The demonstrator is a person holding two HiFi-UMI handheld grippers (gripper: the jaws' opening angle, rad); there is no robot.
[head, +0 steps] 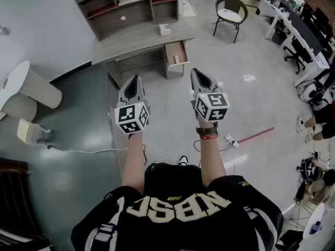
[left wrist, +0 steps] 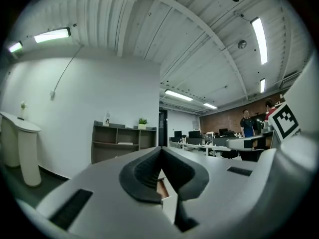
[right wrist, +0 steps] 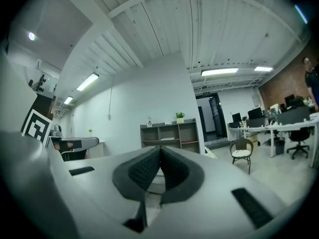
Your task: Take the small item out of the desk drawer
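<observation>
Wooden drawer (head: 176, 53) is hanging open from the table (head: 141, 40); left gripper (head: 135, 79) and right gripper (head: 197, 73) are hovering, jaws together, empty.

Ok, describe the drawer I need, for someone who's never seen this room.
Find the grey desk with the shelf unit standing on it. At its right end one drawer is pulled out: it is the only open one, wood-coloured inside, with a small pale item lying in it.

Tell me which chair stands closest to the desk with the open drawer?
The round-backed chair with the pale cushion, alone on open floor; the black office chairs sit farther right.
</observation>
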